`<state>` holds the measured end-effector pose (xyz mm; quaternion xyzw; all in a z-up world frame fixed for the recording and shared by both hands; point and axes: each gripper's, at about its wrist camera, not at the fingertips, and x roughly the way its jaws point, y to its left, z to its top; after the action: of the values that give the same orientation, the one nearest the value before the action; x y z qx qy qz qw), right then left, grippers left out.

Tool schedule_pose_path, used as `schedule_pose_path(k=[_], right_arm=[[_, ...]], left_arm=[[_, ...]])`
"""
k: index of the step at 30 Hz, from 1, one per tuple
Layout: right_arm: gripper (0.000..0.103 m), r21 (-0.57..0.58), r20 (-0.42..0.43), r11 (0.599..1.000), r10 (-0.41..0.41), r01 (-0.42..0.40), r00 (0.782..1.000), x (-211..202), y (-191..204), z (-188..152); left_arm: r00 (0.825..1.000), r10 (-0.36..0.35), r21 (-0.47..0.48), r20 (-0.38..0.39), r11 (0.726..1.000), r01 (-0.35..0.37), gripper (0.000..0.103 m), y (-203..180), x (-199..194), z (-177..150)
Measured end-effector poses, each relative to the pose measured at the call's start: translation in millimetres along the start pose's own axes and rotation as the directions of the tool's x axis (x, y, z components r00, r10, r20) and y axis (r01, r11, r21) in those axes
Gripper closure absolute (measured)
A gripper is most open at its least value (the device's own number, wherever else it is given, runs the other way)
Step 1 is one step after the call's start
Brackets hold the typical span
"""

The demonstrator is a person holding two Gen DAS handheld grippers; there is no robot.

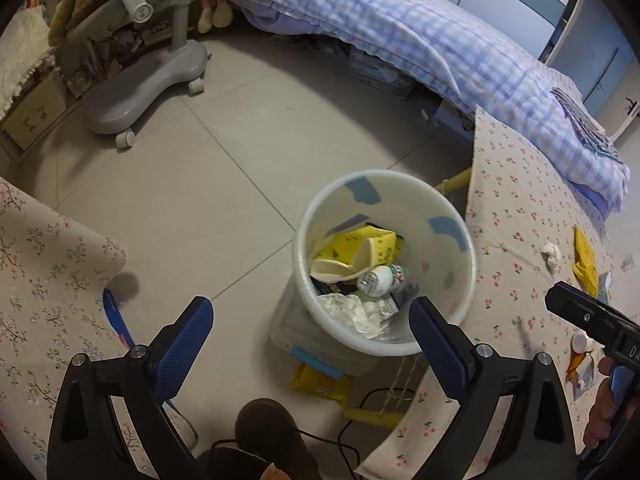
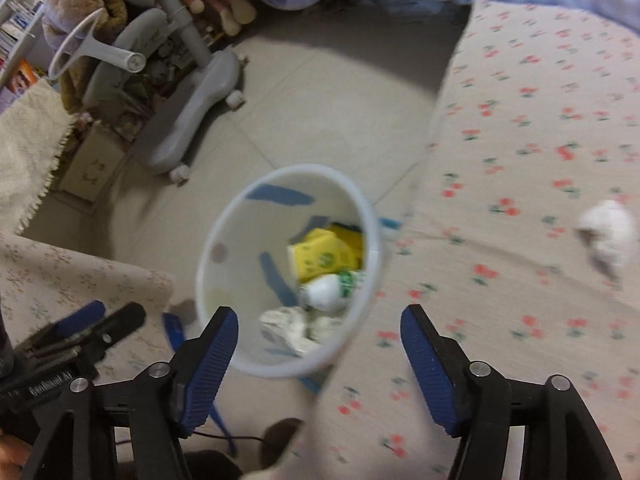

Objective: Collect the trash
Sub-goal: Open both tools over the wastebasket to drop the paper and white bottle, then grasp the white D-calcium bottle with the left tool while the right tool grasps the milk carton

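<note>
Both grippers, left [image 1: 310, 330] & right [image 2: 320, 336], jaws spread, empty, over the trash bin [image 1: 460, 280]. Crumpled tissue [image 2: 608, 236] sits on worktop [image 2: 520, 120] near bin; sloppy pinch could miss it.

A bin [image 1: 386, 264] stands on the floor [image 1: 224, 200] between two benches, holding a bottle [image 1: 380, 280], a carton [image 1: 368, 246] and crumpled paper [image 1: 352, 312]. On the bench [image 1: 516, 216] to its right lie a tissue wad [image 1: 551, 254] and a wrapper [image 1: 585, 266]. Behind are a bed [image 1: 420, 32] and, to the left, a chair [image 1: 136, 72].
</note>
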<state>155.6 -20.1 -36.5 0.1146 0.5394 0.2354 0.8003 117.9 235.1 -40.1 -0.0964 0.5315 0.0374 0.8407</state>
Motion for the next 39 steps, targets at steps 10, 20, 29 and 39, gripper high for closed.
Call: schedule_pose_path(k=[10, 20, 29, 39], right_arm=[[0.012, -0.032, 0.101, 0.987, -0.156, 0.16, 0.983, -70, -39, -21], [0.008, 0.049, 0.181, 0.959, -0.282, 0.278, 0.942, -142, -109, -49], [0.007, 0.196, 0.177, 0.928, -0.351, 0.316, 0.92, -186, -181, -80], [0.007, 0.294, 0.159, 0.892, -0.4, 0.344, 0.902, -215, -236, -107]], left_arm=[[0.996, -0.08, 0.079, -0.03, 0.994, 0.082, 0.003, -60, -6, -3], [0.992, -0.111, 0.167, -0.058, 0.979, 0.119, 0.003, -125, -7, -14], [0.981, -0.155, 0.26, -0.115, 0.949, 0.18, 0.003, -204, 0, -28], [0.966, -0.161, 0.367, -0.201, 0.902, 0.227, 0.004, -298, 20, -47]])
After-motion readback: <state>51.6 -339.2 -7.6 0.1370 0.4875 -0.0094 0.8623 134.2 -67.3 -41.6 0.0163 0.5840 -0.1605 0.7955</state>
